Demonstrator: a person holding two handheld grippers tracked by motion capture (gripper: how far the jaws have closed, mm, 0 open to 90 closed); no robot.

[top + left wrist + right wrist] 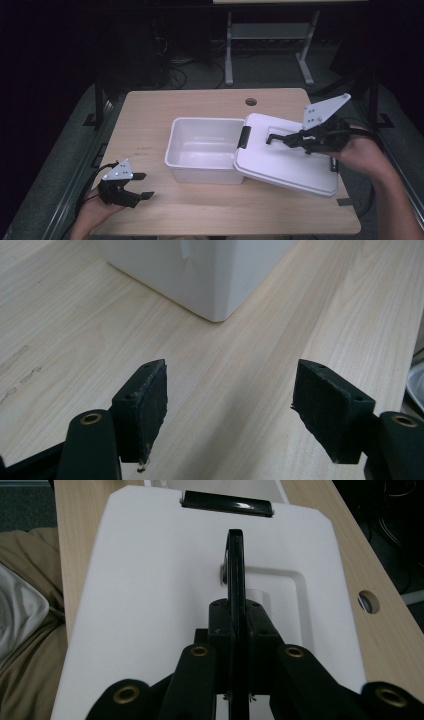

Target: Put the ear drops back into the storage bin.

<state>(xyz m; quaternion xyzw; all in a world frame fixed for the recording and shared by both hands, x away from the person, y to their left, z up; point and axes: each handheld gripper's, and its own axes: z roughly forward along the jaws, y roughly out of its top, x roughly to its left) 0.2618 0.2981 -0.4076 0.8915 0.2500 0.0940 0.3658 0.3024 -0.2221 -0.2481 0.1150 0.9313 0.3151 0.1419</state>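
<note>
An open white bin [205,150] stands in the middle of the wooden table [150,115]. Its white lid [285,162] lies tilted to the right, its left edge resting on the bin's right rim. My right gripper [296,139] is shut on the lid's black handle [275,137]. In the right gripper view the jaws [236,612] pinch that thin upright handle [236,560] over the lid [150,590]. My left gripper [142,186] rests open near the table's front left corner, holding nothing. In the left gripper view it [227,405] faces a corner of the bin [210,275].
A black latch [244,136] sits on the lid's left end and another [334,164] on its right end. A round cable hole [251,101] lies near the table's far edge. A frame with metal legs [229,55] stands behind the table. Crumpled fabric [25,630] lies beside the table.
</note>
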